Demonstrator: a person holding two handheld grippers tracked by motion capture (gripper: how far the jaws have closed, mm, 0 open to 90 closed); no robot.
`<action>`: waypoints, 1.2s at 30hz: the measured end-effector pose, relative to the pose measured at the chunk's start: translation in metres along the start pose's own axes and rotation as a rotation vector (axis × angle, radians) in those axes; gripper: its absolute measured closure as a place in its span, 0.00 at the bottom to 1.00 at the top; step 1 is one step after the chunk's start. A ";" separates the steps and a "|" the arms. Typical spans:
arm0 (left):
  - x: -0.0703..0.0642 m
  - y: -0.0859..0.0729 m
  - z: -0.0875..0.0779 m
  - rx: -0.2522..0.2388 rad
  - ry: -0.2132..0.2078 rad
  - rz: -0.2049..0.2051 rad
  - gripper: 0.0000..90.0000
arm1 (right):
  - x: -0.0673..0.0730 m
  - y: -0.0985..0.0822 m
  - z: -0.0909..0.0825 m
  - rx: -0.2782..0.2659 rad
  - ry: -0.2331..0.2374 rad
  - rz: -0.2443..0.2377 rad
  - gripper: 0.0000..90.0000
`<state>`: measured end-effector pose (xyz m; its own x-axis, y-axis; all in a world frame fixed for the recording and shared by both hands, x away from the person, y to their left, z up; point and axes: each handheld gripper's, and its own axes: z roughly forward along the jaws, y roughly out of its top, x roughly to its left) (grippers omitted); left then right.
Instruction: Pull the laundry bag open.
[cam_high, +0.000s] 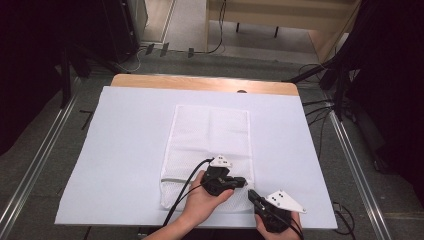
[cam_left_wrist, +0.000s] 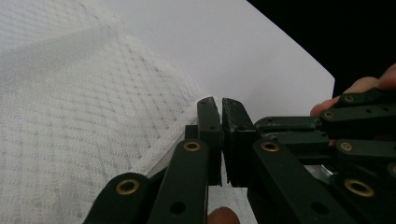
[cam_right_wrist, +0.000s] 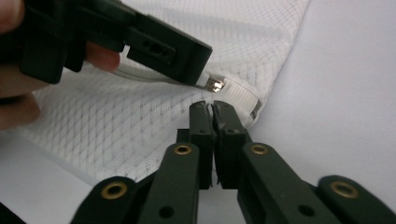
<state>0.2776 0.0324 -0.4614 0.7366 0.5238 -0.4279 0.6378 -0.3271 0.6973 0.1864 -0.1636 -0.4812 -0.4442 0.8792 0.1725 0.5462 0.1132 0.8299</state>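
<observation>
Mesh bag, white, rectangular, lies flat near the middle of a white sheet covering the wooden table. Fabric is open-weave netting with a fine diamond pattern; a zipper runs along the near end, its small metal pull seen by the bag's right corner in the right gripper view. Left gripper is held over the bag's near right corner, jaws pressed together at the metal pull; whether the pull is actually pinched cannot be told. Right gripper sits just beside that same corner, jaws closed on nothing visible. Both grippers are black with brass rivets, hand-held.
</observation>
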 end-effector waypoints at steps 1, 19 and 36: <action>0.000 0.000 -0.001 -0.004 -0.002 -0.004 0.97 | -0.002 0.001 -0.001 -0.006 0.006 0.006 0.96; 0.011 0.002 -0.018 -0.063 -0.047 -0.033 0.97 | -0.036 0.021 0.027 0.058 0.236 0.159 0.60; 0.012 -0.003 -0.021 -0.037 -0.009 -0.037 0.96 | -0.022 0.034 0.020 -0.028 0.188 0.062 0.97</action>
<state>0.2794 0.0558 -0.4565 0.7147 0.5276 -0.4591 0.6561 -0.2782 0.7015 0.2288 -0.1694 -0.4673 -0.5369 0.7816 0.3175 0.5576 0.0463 0.8288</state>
